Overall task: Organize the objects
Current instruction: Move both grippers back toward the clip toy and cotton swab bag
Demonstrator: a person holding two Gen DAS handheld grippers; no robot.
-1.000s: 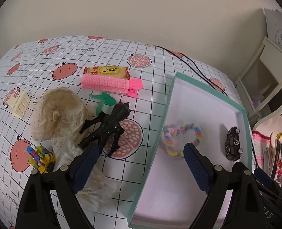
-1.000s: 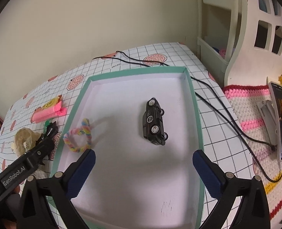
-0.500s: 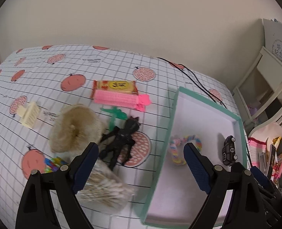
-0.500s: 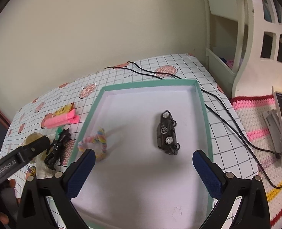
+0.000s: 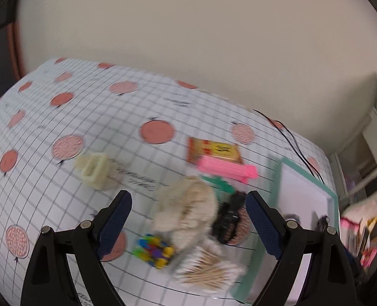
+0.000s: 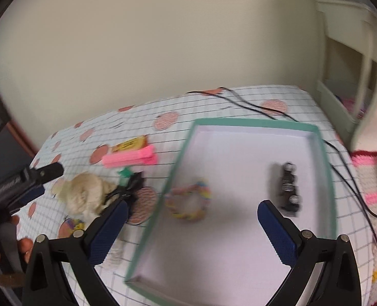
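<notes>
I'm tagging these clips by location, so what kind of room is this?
Probably a child's room or bedroom at home: a fruit-print grid tablecloth strewn with small toys and hair things, a white cubby shelf, and a crocheted pink-striped cover beside the table.

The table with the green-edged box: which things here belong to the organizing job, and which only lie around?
Belong to the job:
green-edged box, holding a toy car and a rainbow loop
pink clip
cream lace cloth
black figure
cotton swabs
cream claw clip

Just lying about:
black cable
white shelf
crocheted mat
</notes>
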